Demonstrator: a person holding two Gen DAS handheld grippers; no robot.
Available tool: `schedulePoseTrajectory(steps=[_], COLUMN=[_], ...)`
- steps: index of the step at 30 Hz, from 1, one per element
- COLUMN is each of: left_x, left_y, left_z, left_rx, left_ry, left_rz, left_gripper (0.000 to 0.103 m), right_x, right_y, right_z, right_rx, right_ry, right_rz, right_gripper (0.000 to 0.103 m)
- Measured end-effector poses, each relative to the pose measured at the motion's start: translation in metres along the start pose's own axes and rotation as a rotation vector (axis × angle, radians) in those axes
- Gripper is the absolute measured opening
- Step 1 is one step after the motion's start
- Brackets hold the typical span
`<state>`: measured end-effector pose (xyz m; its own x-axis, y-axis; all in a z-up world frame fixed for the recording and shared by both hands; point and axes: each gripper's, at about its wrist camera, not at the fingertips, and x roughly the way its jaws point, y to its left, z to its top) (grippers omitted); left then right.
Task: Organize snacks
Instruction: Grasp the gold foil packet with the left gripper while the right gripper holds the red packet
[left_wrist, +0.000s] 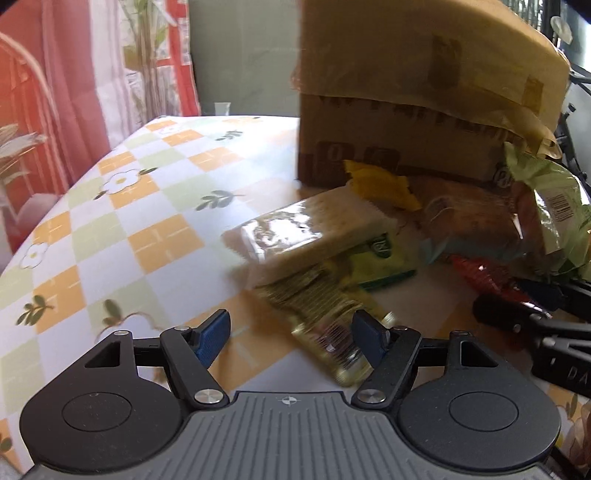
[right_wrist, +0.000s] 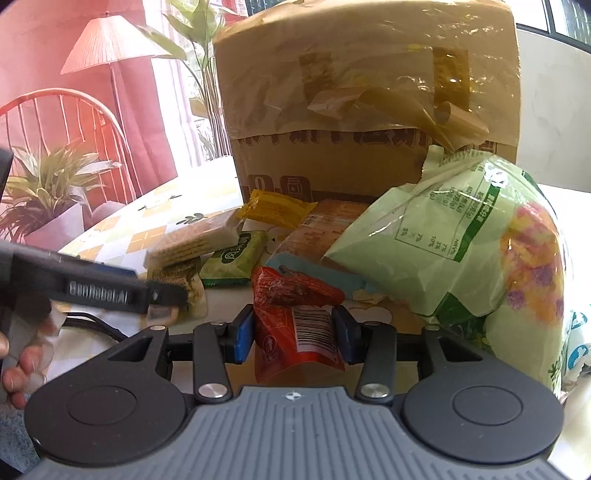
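A pile of snacks lies on the checked tablecloth in front of a cardboard box (left_wrist: 406, 110). My left gripper (left_wrist: 291, 332) is open, its jaws wide apart above the near end of a gold packet (left_wrist: 321, 317). A clear-wrapped wafer pack (left_wrist: 306, 229) lies on top of a small green packet (left_wrist: 373, 262). My right gripper (right_wrist: 293, 332) is shut on a red snack packet (right_wrist: 295, 328) with a barcode, which also shows in the left wrist view (left_wrist: 484, 277). A large pale green bag (right_wrist: 461, 251) leans on the right.
A yellow packet (right_wrist: 275, 206) lies against the box (right_wrist: 369, 103). The table (left_wrist: 129, 221) runs left to its edge. A red chair (right_wrist: 66, 122), a potted plant (right_wrist: 48, 192) and a floor lamp (right_wrist: 107, 40) stand beyond it. A black cable (right_wrist: 92, 325) lies at the near left.
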<state>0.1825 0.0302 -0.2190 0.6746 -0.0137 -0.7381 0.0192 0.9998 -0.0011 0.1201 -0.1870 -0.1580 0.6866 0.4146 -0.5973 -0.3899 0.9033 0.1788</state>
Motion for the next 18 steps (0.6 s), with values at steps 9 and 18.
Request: schedulePoseTrajectory(steps=[9,18], left_x=[-0.008,-0.015], left_y=[0.037,0.019], left_z=[-0.006,0.013], left_rx=[-0.064,-0.038], left_ry=[-0.01,-0.097], left_rz=[0.076,-0.018], left_gripper=[0.076,0.074], right_x=[0.001,0.002], right_y=[0.001,-0.001], right_z=[0.001,0.0], right_rx=[-0.004,0.002], right_ry=[0.008,0.01], right_rz=[0.0,0.007], right_gripper=[0.046,0.046])
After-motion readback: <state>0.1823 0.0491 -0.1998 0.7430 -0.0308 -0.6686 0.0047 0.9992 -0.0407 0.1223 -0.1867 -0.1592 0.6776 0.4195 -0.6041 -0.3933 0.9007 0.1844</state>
